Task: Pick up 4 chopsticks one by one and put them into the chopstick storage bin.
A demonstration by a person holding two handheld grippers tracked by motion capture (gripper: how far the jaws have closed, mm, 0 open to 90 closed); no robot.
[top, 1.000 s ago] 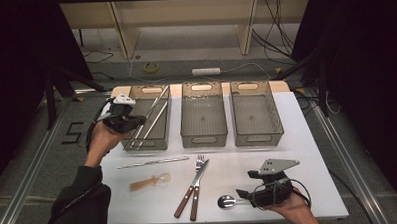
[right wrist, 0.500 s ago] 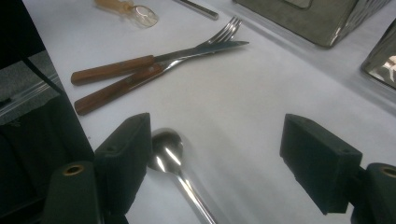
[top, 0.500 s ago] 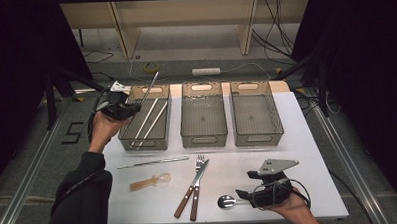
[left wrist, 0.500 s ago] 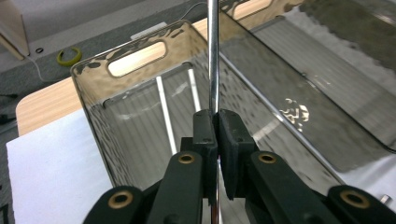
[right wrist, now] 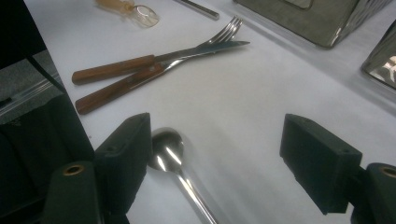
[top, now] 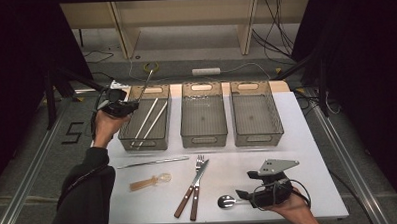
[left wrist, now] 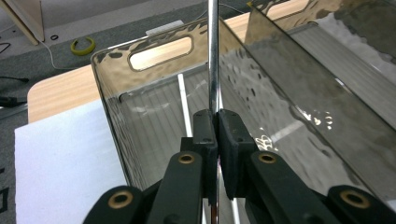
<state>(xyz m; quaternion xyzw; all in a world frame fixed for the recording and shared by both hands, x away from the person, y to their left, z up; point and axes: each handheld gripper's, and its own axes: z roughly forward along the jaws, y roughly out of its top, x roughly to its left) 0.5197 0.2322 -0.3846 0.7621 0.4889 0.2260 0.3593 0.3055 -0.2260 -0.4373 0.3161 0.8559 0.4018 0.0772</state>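
Observation:
My left gripper (top: 129, 107) hangs at the left edge of the left smoky bin (top: 145, 143), shut on a thin metal stick (top: 146, 80) that slants up toward the bin's far end. In the left gripper view the jaws (left wrist: 217, 127) pinch that metal stick (left wrist: 213, 56) over the left bin (left wrist: 159, 51). Two white sticks (top: 150, 117) lie inside this bin. Near the front right of the table my right gripper (top: 242, 196) is open and low. A steel spoon (right wrist: 166, 149) lies between its jaws (right wrist: 215, 140), close to the left one, untouched.
The middle bin (top: 204, 138) and right bin (top: 257, 136) stand in a row behind. On the white table (top: 308, 153) lie another metal stick (top: 153, 162), an amber plastic spoon (top: 150, 182), and a wooden-handled fork and knife (top: 194, 187). The table's front edge is near the right hand.
My left gripper has carried the metal stick away from the person and slightly right along the left bin's side. The right gripper has stayed over the spoon.

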